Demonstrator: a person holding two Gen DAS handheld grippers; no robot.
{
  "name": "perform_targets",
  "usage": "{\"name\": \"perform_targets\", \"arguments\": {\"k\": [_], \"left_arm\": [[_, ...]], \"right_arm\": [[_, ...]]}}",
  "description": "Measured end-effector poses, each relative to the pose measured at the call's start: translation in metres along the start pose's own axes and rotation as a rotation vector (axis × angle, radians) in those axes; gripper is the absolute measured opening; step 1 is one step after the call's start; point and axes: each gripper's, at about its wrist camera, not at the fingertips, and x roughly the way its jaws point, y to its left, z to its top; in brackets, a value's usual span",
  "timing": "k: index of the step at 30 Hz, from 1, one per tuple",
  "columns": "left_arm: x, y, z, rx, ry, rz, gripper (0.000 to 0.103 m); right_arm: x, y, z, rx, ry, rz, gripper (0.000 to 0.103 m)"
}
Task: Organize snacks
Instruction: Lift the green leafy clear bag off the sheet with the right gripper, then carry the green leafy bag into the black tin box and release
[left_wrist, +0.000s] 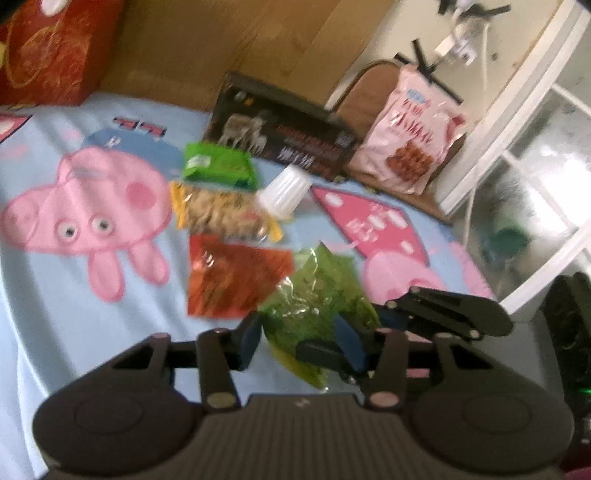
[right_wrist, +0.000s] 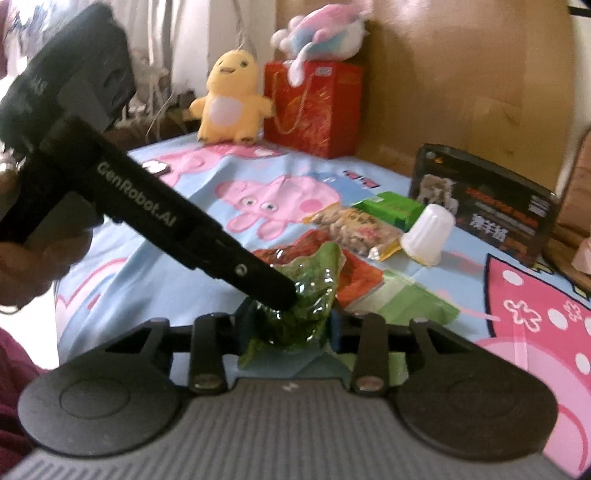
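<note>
While both of my tools meet at the same crinkly green transparent snack packet (left_wrist: 314, 295), it hangs lifted between them over the bed with the pale blue cartoon-pig sheet (left_wrist: 55, 314). My left tool (left_wrist: 295, 345) has its blue pads pressed against the packet's lower half, narrow and gripping it. My right tool (right_wrist: 290, 325) also pinches the packet, its pads tight on the bottom part, and in the right wrist view the left tool's black fingers (right_wrist: 266, 284) come in from ten o'clock and touch the packet's upper fold.

At twelve o'clock from the held packet, the other snacks lie close together on the sheet: a flat red foil packet (left_wrist: 232, 277) nearest, then a clear yellow-edged bag of pale snacks (left_wrist: 221, 210), then a small green wrapped packet (left_wrist: 218, 166). A white ribbed plastic cup (left_wrist: 284, 192) lies tipped on its side just beside the yellow-edged bag, at one o'clock. Farther back stands a dark printed box (left_wrist: 288, 136), tilted, with a pink snack bag (left_wrist: 410, 136) at two o'clock.
</note>
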Motion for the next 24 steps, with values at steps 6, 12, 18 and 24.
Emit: {"name": "perform_targets", "arguments": {"k": [6,12,18,24], "left_arm": [[-0.002,-0.010,0.038,0.055,-0.050,-0.043,0.029],[0.013,-0.022,0.104,0.123,-0.124,-0.080,0.030],[0.055,-0.028,0.189,0.184,-0.201,-0.060,0.032],[0.098,-0.011,0.225,0.150,-0.207,0.040,0.038]], "right_arm": [[0.003,-0.007,0.026,0.026,-0.069,-0.046,0.021],[0.005,-0.057,0.060,0.209,-0.151,-0.041,0.020],[0.024,-0.116,0.112,0.244,-0.214,-0.176,0.020],[0.070,-0.174,0.135,0.257,-0.162,-0.328,0.025]]}}
